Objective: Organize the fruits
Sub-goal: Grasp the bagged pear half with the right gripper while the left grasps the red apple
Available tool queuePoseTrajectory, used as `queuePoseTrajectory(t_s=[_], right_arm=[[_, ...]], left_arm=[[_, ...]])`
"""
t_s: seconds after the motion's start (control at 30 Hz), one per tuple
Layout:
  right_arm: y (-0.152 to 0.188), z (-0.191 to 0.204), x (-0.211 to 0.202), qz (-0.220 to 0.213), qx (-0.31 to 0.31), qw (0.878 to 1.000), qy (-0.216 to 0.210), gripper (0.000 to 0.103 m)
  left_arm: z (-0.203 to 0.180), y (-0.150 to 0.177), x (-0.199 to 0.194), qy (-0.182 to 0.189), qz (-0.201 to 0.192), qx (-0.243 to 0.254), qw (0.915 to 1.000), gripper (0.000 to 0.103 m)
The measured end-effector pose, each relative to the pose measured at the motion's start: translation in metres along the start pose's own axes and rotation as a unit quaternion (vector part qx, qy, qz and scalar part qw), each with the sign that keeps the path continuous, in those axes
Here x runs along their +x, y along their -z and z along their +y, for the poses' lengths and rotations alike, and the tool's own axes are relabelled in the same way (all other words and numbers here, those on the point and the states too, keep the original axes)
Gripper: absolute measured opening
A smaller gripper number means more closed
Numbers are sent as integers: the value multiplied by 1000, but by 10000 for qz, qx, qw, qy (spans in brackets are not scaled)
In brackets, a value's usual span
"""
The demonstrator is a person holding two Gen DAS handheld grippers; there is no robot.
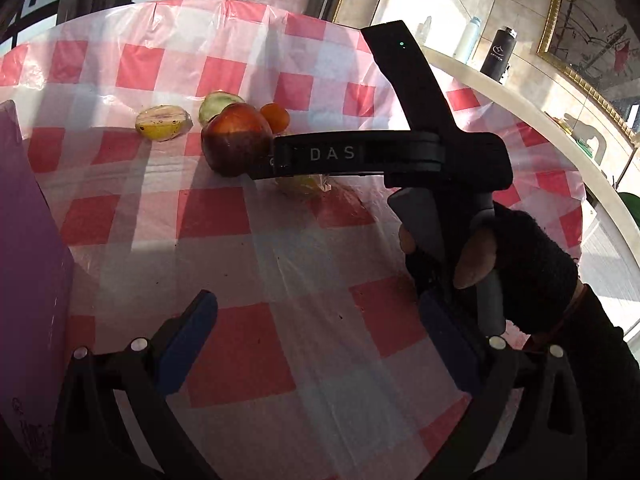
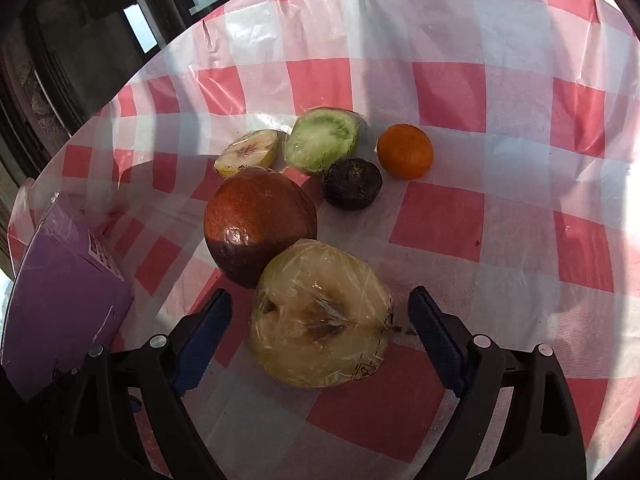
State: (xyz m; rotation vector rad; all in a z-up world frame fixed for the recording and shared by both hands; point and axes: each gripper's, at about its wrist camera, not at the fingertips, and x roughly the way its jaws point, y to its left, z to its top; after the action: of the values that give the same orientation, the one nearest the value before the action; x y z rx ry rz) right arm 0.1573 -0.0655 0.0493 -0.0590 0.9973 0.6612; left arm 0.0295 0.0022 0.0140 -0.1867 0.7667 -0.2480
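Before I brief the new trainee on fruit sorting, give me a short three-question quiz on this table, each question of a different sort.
1. True or false: the right gripper is shut on the wrapped pale fruit half.
2. Which fruit touches the large red-brown fruit? A) wrapped pale fruit half B) small orange C) dark round fruit
3. Fill in: the purple box stands at the tablecloth's ____ edge in the right wrist view.

Key: 1 false, the jaws are open around it; 2 A; 3 left.
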Motion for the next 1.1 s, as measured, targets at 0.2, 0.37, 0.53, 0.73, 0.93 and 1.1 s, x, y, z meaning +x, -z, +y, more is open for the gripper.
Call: queuePoseTrajectory(t_s=[0.2,0.37,0.53,0.73,0.93,1.1], right_arm=[[-7,16,13,209,-537,9981,212,87],[4,31,13,204,-1041,9897,966,62],[30,25,-12,-23,-869,9876,1308,61],[68,-10,-72,-834,432,9844,1490,61],[94,-51,-116,-1916,1821,9581,1100,61],[91,-53,-113,-1895,1828,9613,818,61]], left_arm=[[1,-1,0,-35,8,-59,10000,101],[4,-2,2,-52,22,-92,9999,101],[8,-2,0,-54,-20,-170,9998,101],[8,-2,0,-105,-21,-199,9997,101],[12,-3,-3,-293,-102,-342,9989,101],[22,-21,8,-555,-136,-776,9953,101]])
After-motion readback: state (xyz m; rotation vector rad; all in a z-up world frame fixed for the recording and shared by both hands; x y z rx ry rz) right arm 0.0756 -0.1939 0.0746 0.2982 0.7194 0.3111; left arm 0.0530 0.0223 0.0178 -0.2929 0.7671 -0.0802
